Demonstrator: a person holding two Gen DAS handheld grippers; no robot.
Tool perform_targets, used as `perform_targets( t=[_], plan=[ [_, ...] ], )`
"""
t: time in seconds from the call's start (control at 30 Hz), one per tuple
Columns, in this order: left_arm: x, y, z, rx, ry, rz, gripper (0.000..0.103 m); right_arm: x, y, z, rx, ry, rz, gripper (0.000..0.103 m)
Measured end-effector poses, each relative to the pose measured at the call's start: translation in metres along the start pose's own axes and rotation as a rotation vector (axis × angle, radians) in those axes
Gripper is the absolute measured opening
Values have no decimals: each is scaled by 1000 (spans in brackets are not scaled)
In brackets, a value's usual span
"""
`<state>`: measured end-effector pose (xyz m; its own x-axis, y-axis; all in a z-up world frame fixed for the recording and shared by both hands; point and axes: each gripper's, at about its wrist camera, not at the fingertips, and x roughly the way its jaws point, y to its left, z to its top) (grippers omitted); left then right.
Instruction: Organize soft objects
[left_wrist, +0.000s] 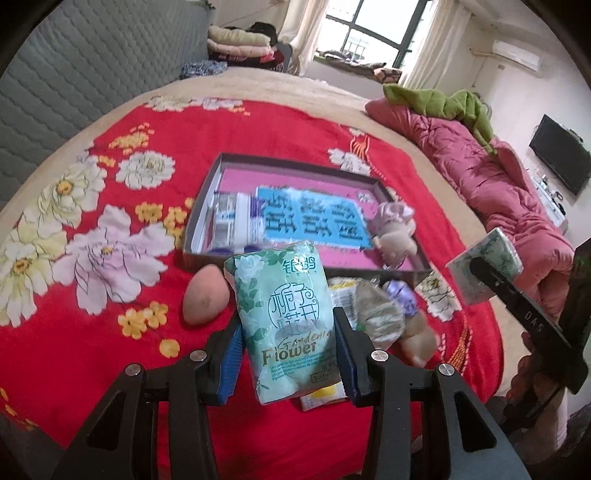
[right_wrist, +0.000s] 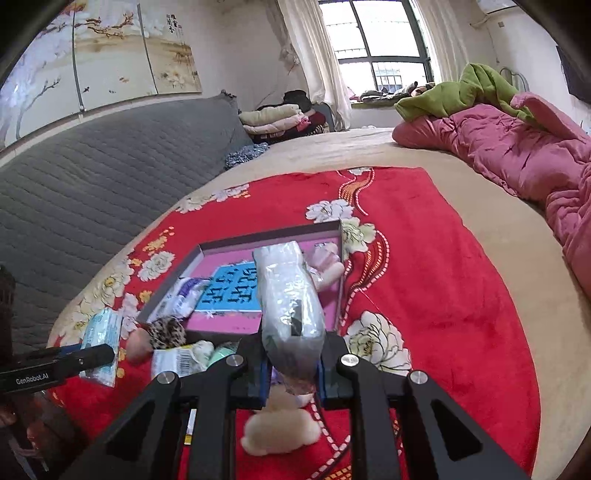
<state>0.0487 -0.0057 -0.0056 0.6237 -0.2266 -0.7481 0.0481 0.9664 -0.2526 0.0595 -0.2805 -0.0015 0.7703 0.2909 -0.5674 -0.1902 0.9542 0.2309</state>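
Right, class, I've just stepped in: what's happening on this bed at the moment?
A person is sorting soft items with two handheld grippers. The left gripper is shut on a green tissue pack, and the right gripper is shut on a clear-wrapped pack. Both are held over the red floral blanket, just short of the shallow box, which already holds a plush toy. A pink sponge and other items are on the blanket.

Background's pretty busy: pink quilt with a green blanket on top, grey quilted headboard, window.

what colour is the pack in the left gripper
Pale mint green tissue pack with white flowers, clearest in the left wrist view.
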Motion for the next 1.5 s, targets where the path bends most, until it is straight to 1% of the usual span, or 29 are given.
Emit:
perform_targets(
  t=[0.2,0.33,0.5,0.67,0.8,0.9,1.03,1.2,1.3,1.4,1.47,1.5],
  plan=[
    [-13,-13,16,34,-42,14,46,-9,12,8,-1,-31,43,18],
    [-17,-19,27,21,-59,21,46,-15,20,15,6,-56,72,18],
    [-18,-31,40,32,-79,33,46,-21,27,23,-1,-82,85,18],
    [-15,-37,49,32,-92,27,46,-16,32,25,-4,-78,79,18],
    [-7,-36,54,31,-92,25,46,-11,37,26,-9,-74,76,18],
    [-1,-37,60,42,-110,32,46,-7,38,30,-21,-75,64,18],
    [11,-39,70,45,-132,9,46,-2,30,39,-1,-82,30,18],
    [24,-38,82,48,-146,-18,46,9,20,49,46,-90,11,18],
    [35,-34,88,48,-135,-24,46,20,19,53,70,-83,9,18],
    [47,-27,90,38,-104,-14,46,31,20,55,84,-66,19,18],
    [53,-24,90,28,-94,-31,46,38,23,54,91,-56,29,18],
    [56,-23,90,29,-93,-28,46,43,25,53,91,-49,28,18]
  ],
)
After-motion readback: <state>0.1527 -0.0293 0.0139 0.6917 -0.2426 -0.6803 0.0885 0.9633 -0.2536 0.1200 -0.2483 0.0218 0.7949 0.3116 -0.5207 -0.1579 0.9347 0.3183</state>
